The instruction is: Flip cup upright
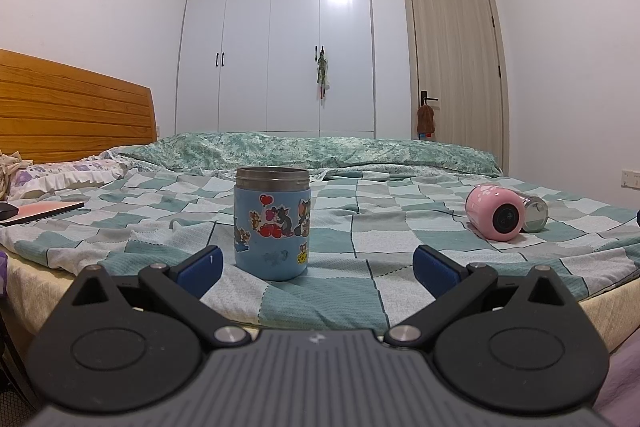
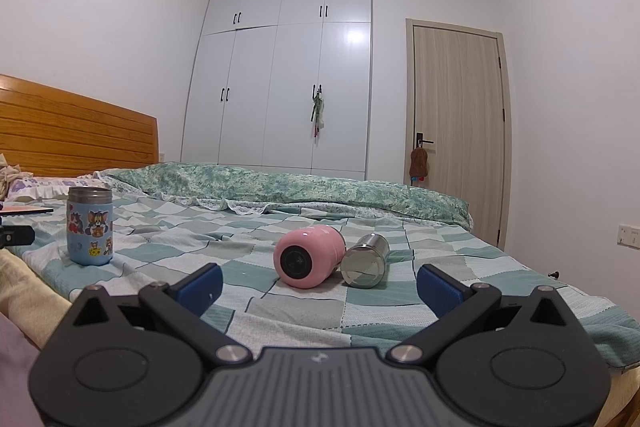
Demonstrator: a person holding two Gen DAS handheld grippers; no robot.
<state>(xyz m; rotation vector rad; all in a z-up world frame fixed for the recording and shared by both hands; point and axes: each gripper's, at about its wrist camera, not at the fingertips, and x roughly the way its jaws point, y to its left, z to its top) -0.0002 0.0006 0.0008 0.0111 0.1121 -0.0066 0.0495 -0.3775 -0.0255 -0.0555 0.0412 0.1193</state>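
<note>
Pink cup [image 2: 310,256] lies on its side on the checked bedspread [image 2: 280,323], dead ahead of my right gripper [image 2: 319,285] and near it, its dark round end facing the camera and its long axis running away toward the far side of the bed. A steel cup [image 2: 366,262] lies tipped just beside it on the right, apparently touching. From my left gripper [image 1: 318,269] the pink cup [image 1: 496,213] sits well off to the right, so I judge the right hand the nearer for the flip. Both grippers stand wide apart and hold nothing. A blue cartoon cup [image 1: 273,223] stands upright directly before the left gripper, its steel rim up; I cannot see whether anything is inside. Neither fallen cup shows its contents from here.
</note>
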